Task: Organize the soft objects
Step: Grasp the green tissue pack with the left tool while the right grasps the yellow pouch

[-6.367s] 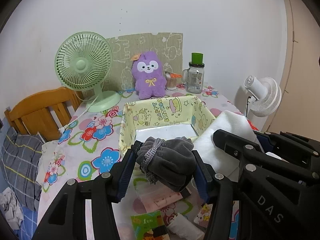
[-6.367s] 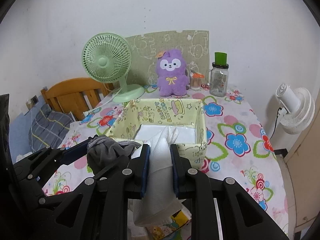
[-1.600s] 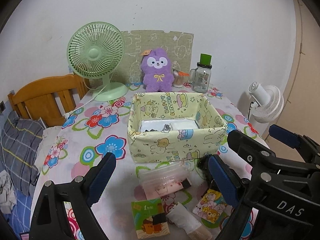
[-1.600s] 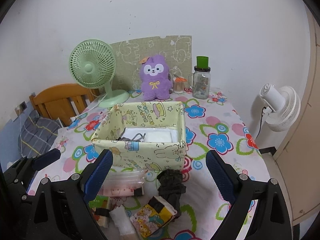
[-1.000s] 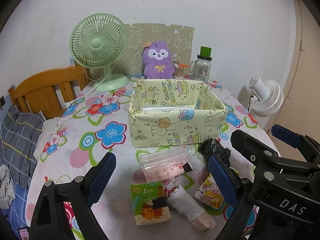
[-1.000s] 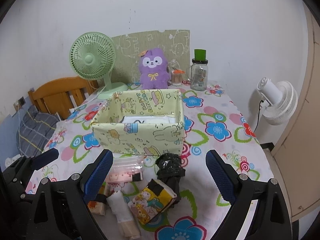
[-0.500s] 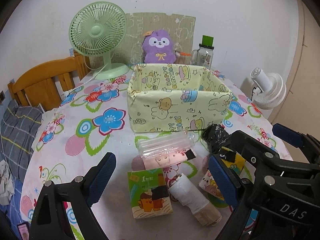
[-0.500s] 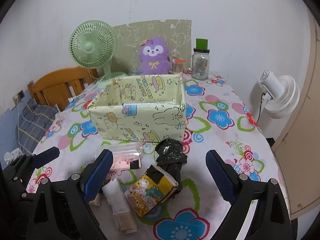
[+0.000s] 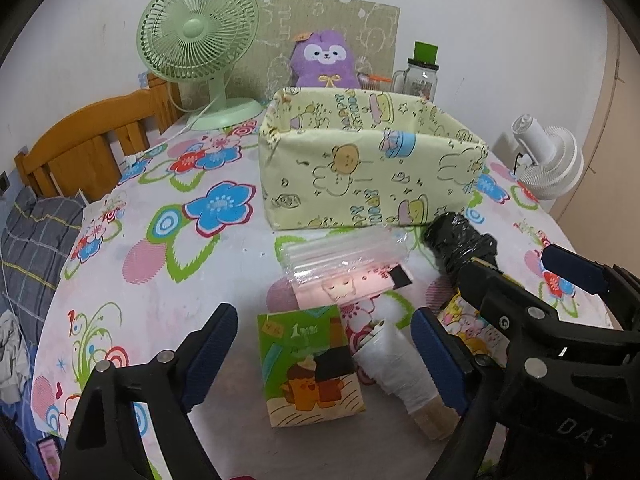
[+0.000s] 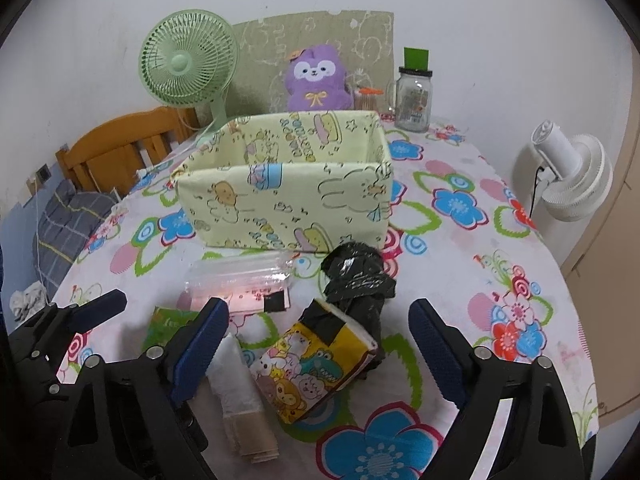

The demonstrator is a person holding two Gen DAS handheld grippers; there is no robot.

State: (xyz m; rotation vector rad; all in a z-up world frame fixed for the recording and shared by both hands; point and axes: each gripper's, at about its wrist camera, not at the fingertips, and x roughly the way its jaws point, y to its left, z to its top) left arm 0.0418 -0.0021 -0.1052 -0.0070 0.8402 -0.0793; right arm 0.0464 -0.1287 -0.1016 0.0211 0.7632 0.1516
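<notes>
Lying between left tongs (image 9: pixel 322 354): green packet (image 9: pixel 310 364)

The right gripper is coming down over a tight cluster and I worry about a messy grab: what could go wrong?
1. The right gripper brackets the cartoon tissue pack, which leans on the black plastic bag bundle; closing might pinch both.
2. The white roll lies against its left finger and could get knocked aside.

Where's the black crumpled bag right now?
In the right wrist view the black crumpled bag lies on the table just in front of the yellow box, touching the cartoon tissue pack.
</notes>
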